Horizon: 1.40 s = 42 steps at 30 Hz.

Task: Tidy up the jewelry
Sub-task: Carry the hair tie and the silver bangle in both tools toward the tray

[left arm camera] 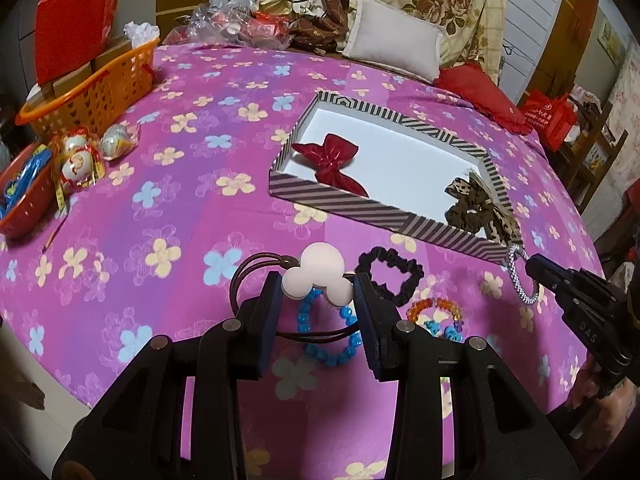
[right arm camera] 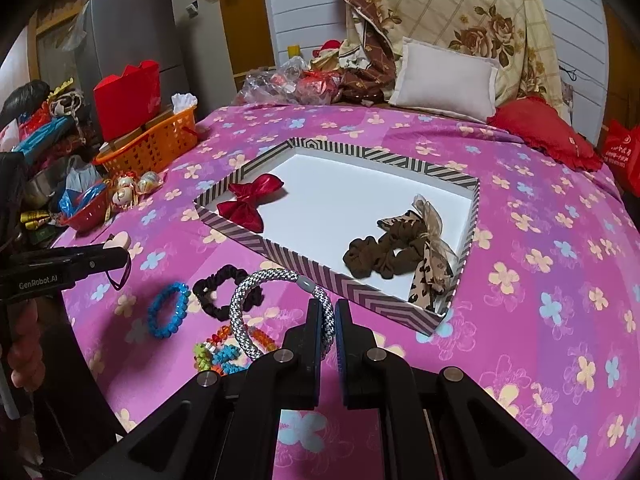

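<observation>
My left gripper is shut on a hair tie with a white three-ball charm and brown cords, lifted above the pink bedspread. My right gripper is shut on a silver braided hair band, also held off the cloth, just before the striped box. Inside the box lie a red bow and a brown leopard scrunchie. A black scrunchie, a blue bead bracelet and a multicoloured bead bracelet lie on the bedspread below the grippers.
An orange basket with a red bag, a small red basket and wrapped balls crowd the left edge. A white pillow and a red cushion sit behind the box. A hand grips the left tool.
</observation>
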{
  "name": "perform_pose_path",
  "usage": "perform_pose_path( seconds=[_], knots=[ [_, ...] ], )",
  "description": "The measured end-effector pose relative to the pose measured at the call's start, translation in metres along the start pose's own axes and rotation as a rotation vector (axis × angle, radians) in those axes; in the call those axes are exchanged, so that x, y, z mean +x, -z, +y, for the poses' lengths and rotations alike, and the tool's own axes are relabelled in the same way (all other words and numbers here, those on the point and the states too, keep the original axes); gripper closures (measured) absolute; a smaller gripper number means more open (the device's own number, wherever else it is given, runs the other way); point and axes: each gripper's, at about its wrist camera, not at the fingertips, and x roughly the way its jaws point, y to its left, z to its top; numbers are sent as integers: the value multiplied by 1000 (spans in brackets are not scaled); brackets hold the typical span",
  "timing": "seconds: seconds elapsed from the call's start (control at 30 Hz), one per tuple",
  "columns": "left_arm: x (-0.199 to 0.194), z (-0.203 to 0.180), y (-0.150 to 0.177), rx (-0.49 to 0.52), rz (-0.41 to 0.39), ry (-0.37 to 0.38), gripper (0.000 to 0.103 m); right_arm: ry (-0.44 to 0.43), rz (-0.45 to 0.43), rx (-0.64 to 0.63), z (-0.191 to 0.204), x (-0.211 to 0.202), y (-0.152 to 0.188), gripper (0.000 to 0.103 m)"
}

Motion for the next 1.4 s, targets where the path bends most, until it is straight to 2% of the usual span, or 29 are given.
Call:
perform_pose_path(
  seconds=[0.57, 1.4],
  knots=[
    [6, -20, -24, 42, -24, -21, 68, 3, -6, 15, -10, 3, -13, 97],
    [43, -49, -84, 72, -45, -50, 68, 5, -11, 64, -35, 34, -51, 97]
  ],
)
